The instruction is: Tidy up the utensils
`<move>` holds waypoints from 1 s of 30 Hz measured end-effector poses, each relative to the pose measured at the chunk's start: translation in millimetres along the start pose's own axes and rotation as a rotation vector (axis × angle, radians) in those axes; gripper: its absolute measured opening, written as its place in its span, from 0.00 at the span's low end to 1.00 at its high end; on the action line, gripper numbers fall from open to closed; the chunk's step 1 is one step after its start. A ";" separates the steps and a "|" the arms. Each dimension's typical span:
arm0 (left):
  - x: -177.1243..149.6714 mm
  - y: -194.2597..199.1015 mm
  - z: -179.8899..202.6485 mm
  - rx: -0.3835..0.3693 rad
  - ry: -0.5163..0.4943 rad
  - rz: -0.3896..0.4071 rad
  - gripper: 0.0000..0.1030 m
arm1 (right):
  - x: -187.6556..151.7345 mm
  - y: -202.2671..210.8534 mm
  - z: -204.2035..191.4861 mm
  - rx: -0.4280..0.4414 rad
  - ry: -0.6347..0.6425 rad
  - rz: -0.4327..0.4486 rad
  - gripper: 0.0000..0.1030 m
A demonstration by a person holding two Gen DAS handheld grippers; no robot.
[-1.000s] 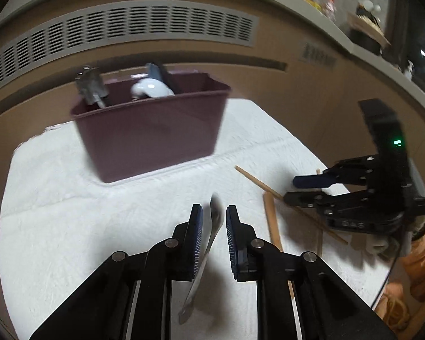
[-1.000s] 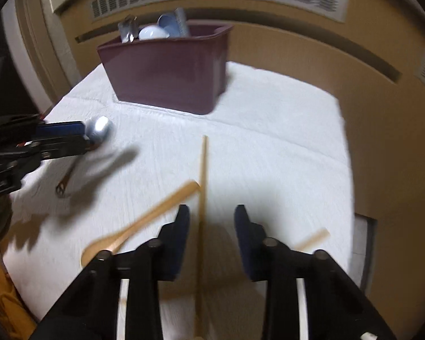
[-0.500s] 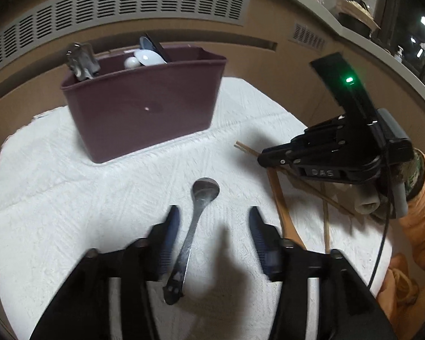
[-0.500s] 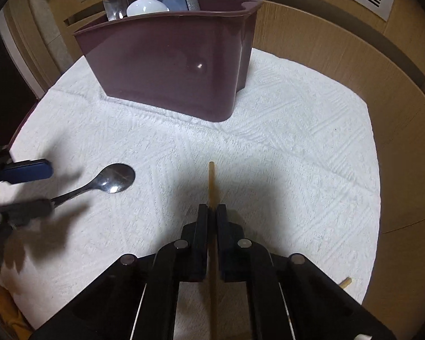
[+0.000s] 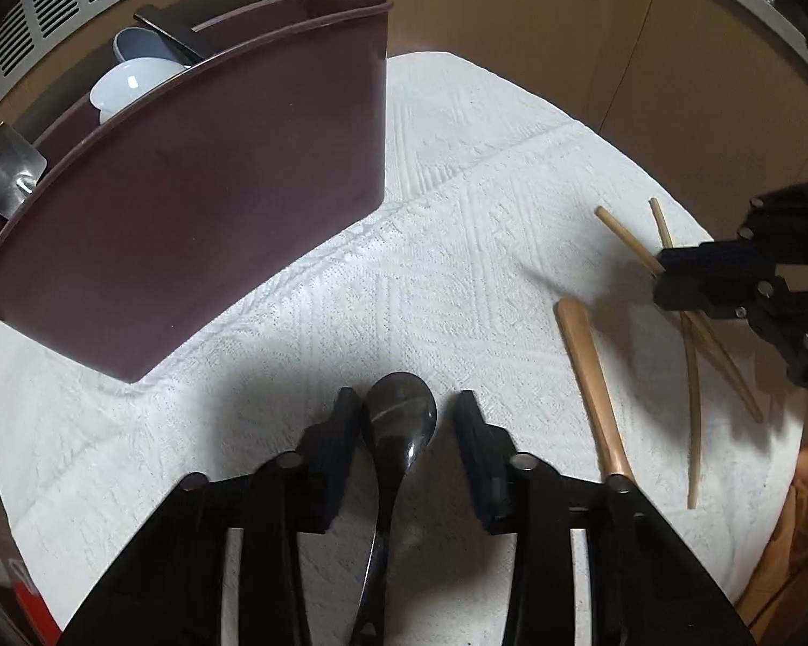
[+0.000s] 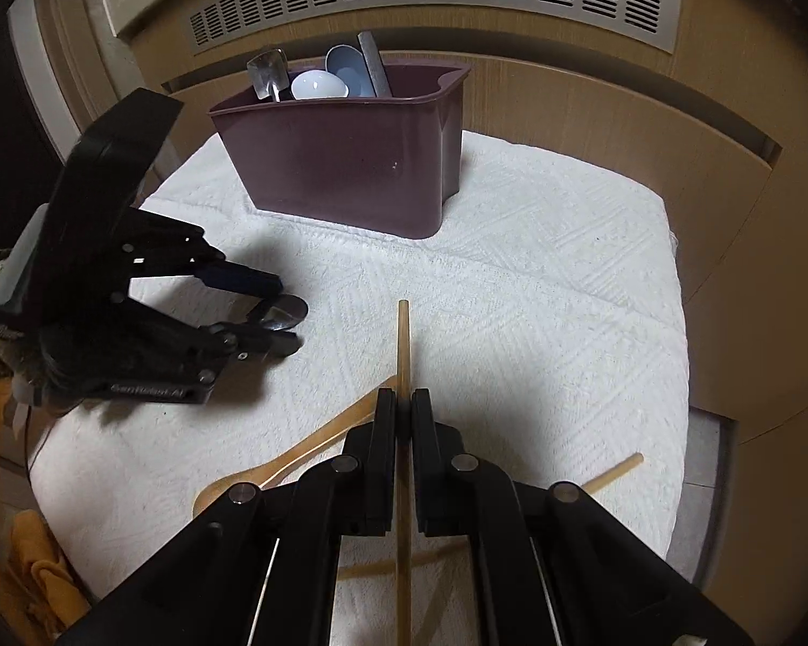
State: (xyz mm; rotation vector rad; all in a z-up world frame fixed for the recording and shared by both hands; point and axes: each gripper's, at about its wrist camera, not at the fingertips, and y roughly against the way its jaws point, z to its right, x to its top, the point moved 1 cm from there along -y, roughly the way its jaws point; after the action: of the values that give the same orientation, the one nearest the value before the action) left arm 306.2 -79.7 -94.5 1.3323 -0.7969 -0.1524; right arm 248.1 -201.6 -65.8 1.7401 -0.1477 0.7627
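Right gripper [image 6: 402, 409]: jaws pressed together on a wooden chopstick [image 6: 403, 342], which runs straight forward between the fingers and points toward the maroon utensil bin [image 6: 350, 161]. Whether the stick is clear of the cloth cannot be told.

Left gripper [image 5: 406, 412]: jaws spread apart, straddling the bowl of a metal spoon [image 5: 398, 420] that lies on the white cloth [image 5: 458, 215], on the near side of the bin; nothing is gripped.

Progress, as judged: partly done. The bin already holds a white spoon [image 6: 318, 86], a blue-grey spoon [image 6: 350, 70], a metal utensil [image 6: 268, 72] and a dark flat handle. Outstanding, all well apart from the bin on its near right side: the metal spoon, the held chopstick, a wooden spoon [image 5: 592, 377] and further chopsticks [image 5: 692, 377].

Limits: the bin's interior is hidden by its wall, the metal spoon's handle is largely hidden under the gripper, and the chopstick count is uncertain where they cross.
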 end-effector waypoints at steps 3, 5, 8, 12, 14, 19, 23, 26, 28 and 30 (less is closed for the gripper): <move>-8.1 5.2 -1.0 0.033 0.063 0.024 0.28 | -2.8 6.2 2.8 0.016 -0.015 0.020 0.06; -17.7 17.3 0.7 0.064 0.104 0.083 0.28 | -4.2 14.0 2.0 0.024 -0.031 0.045 0.06; -35.3 54.8 8.1 0.092 0.171 0.230 0.28 | -7.6 29.7 -3.4 0.023 -0.050 0.091 0.06; -58.1 120.2 15.0 0.080 0.246 0.451 0.28 | -9.6 55.0 -15.5 0.013 -0.052 0.164 0.06; -60.0 154.5 14.7 0.101 0.247 0.544 0.28 | -6.6 73.0 -23.4 -0.007 -0.042 0.216 0.06; -35.7 239.3 6.6 0.180 0.236 0.763 0.28 | 30.2 139.1 -43.3 -0.075 0.014 0.418 0.06; -7.1 300.8 -14.5 0.204 0.258 0.971 0.28 | 85.4 192.4 -56.0 -0.129 0.069 0.596 0.06; 9.8 323.4 -28.1 0.200 0.275 1.083 0.28 | 130.5 218.6 -63.1 -0.173 0.092 0.705 0.06; 22.9 324.5 -38.2 0.186 0.286 1.124 0.28 | 152.1 221.6 -62.8 -0.172 0.097 0.730 0.06; 34.4 318.4 -51.0 0.168 0.301 1.138 0.28 | 168.5 216.3 -60.2 -0.167 0.094 0.734 0.06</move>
State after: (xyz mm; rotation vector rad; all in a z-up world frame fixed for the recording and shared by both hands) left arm 255.3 28.7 206.9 0.8498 -1.2009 1.0029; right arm 252.5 -168.6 213.0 1.4759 -0.7918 1.3138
